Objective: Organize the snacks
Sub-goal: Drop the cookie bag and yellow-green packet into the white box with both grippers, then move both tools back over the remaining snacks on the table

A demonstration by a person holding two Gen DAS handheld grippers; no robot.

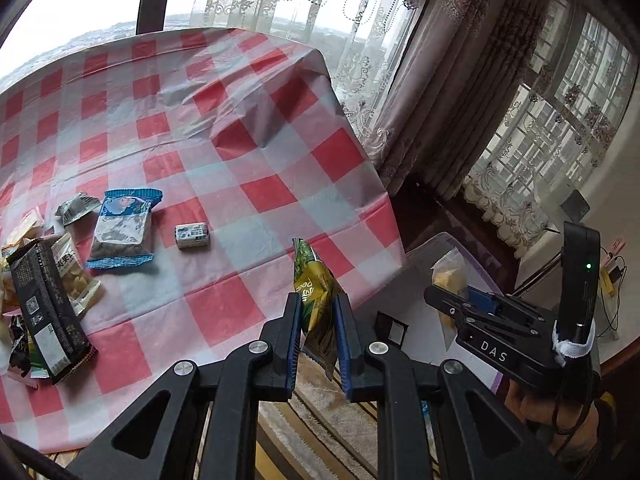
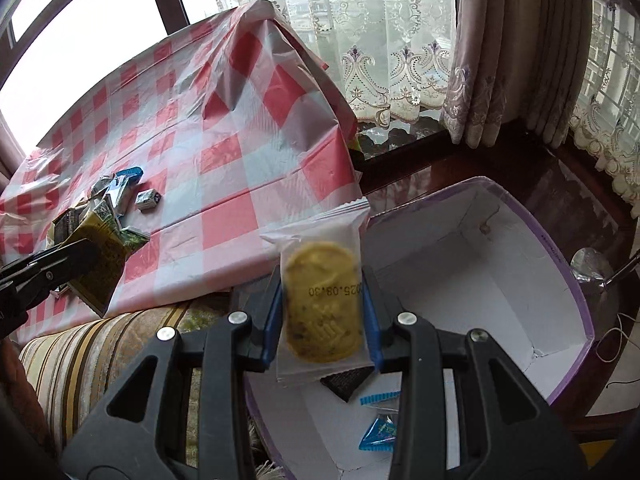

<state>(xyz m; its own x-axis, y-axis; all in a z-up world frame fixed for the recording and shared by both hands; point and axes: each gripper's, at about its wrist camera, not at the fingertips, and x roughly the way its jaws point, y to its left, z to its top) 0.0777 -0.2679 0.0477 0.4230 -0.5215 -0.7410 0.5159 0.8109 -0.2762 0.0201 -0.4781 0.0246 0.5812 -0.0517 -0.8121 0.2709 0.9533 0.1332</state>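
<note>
My left gripper (image 1: pixel 319 312) is shut on a green and yellow snack packet (image 1: pixel 316 288), held off the table's near edge; the same green packet (image 2: pixel 102 256) shows at the left of the right wrist view. My right gripper (image 2: pixel 322 300) is shut on a clear packet with a round yellow biscuit (image 2: pixel 322 300), above the near rim of a white box with a purple rim (image 2: pixel 576 300). In the left wrist view the right gripper (image 1: pixel 444 292) holds that biscuit packet (image 1: pixel 450 274) over the box (image 1: pixel 424 252). Loose snacks lie on the checked tablecloth (image 1: pixel 240 140).
On the cloth lie a blue-edged packet (image 1: pixel 124 230), a small white packet (image 1: pixel 192 235), a black bar packet (image 1: pixel 48 312) and several others at the left. Inside the box lie a small blue packet (image 2: pixel 378 434) and a dark packet (image 2: pixel 346 384). A striped cushion (image 2: pixel 100 352) sits below the table edge.
</note>
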